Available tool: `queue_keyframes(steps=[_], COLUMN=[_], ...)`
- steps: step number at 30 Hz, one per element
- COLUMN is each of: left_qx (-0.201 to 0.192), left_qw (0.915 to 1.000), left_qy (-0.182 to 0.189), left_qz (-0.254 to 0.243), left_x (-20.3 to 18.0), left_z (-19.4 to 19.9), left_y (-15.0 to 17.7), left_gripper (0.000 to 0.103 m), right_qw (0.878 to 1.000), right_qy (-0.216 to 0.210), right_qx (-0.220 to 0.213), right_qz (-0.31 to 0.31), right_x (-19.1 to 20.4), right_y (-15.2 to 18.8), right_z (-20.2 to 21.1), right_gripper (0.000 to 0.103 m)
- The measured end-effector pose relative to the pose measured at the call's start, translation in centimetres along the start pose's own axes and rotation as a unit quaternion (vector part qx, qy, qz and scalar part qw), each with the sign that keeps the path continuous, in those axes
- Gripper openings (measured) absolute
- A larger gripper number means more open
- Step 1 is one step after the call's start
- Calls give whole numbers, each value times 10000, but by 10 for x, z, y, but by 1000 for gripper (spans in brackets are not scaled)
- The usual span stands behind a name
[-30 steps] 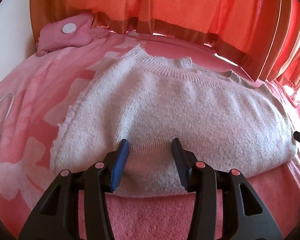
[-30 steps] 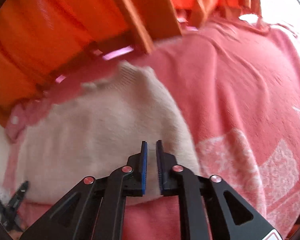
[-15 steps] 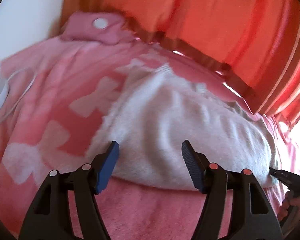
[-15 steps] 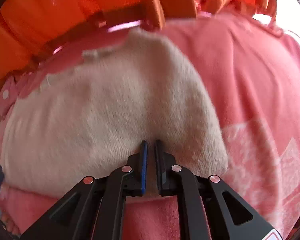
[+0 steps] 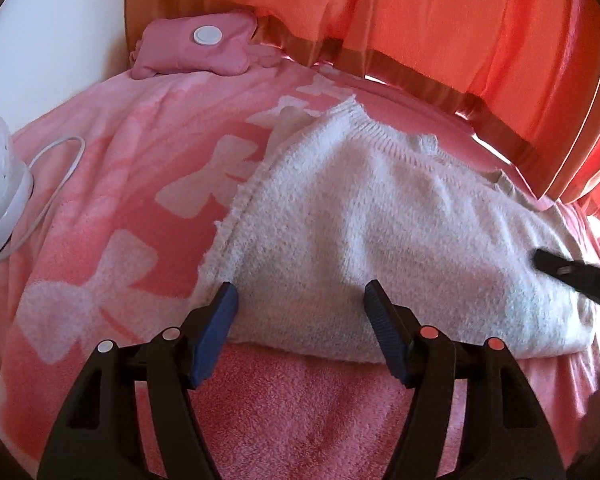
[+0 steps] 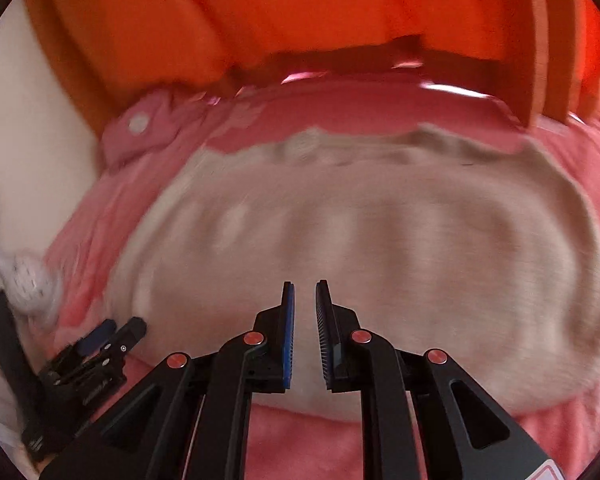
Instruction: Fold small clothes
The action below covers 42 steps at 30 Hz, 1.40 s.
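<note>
Swung across to centre over white sweater [image 6: 364, 248]: right gripper [image 6: 305, 296], jaws opening, nothing between. Left gripper [image 5: 300, 300] spread wide, clear of fabric, on pink blanket [image 5: 112, 184].

Daylight enters from behind the orange curtain [image 5: 420, 12], which glows and tints both views warm. Bright slivers of glare show along the curtain's lower hem and at the far right edge of the left wrist view. That view is sharp. The right wrist view is smeared sideways by motion blur; the white sweater [image 6: 360, 248] loses its knit texture. Both frames bulge, with dark vignetted corners.
</note>
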<state>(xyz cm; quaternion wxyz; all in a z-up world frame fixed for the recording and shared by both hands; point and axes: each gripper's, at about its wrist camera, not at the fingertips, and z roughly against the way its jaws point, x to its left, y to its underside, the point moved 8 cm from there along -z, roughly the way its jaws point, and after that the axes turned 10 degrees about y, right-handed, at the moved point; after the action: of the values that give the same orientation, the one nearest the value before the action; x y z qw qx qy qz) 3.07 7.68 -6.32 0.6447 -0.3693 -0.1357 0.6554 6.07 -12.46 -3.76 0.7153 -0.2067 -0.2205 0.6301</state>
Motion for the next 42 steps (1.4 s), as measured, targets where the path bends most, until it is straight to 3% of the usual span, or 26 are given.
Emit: queue_keyframes(steps=[1,3,5,8,12,14,16,19,22,26,30,32,36,40,42], left_qx=[15,22,17,-50,-317,-543,-650,-335,-138,-106,-40,-22,8,-14,-57], left_qw=[10000,10000,9999,9989,9951,9935,9909,9881,9845,9838,9841,9850,9860,9832,9817], left_qy=[-7,29,129,272,393,241,59,119,175,242,214,215,116,155,271], left_qz=[-16,-2,87,381,847,973,1175,1495,1742,1773,1762,1711,1663,1817,1882], left_x=[0,0,0,2,11,18,29,39,44,41,36,32,27,28,28], left_z=[0,0,2,6,17,25,28,16,8,6,2,-1,-9,-14,-15], left_y=[0,0,0,-3,-9,-13,-14,-7,1,3,6,5,3,-2,-5], left_gripper=[65,67,70,75,76,85,87,87,87,87,88,88,94,98,98], right_qw=[9996,9992,9975,9993,9996,9998,9998,9992,9994,9995,9989,9993,9973,9987,9989], right_qy=[75,249,412,51,62,73,153,139,171,-212,-77,37,257,-328,-395], right_qx=[253,-10,31,-12,-147,-103,-48,369,258,161,459,245,328,190,179], right_qz=[108,310,576,364,214,160,117,32,143,-159,55,272,608,334,187], right_x=[7,12,19,16,2,-5,-10,-13,-10,-6,9,16,22,-3,-24], right_y=[9,7,1,-18,-39,-38,-37,-28,-34,-57,-65,-72,-78,-62,-45], right_z=[-20,-28,-22,-5,2,0,-11,-45,-46,-38,-79,-85,-77,-31,-15], right_gripper=[14,13,14,14,14,14,14,14,13,14,14,13,13,14,15])
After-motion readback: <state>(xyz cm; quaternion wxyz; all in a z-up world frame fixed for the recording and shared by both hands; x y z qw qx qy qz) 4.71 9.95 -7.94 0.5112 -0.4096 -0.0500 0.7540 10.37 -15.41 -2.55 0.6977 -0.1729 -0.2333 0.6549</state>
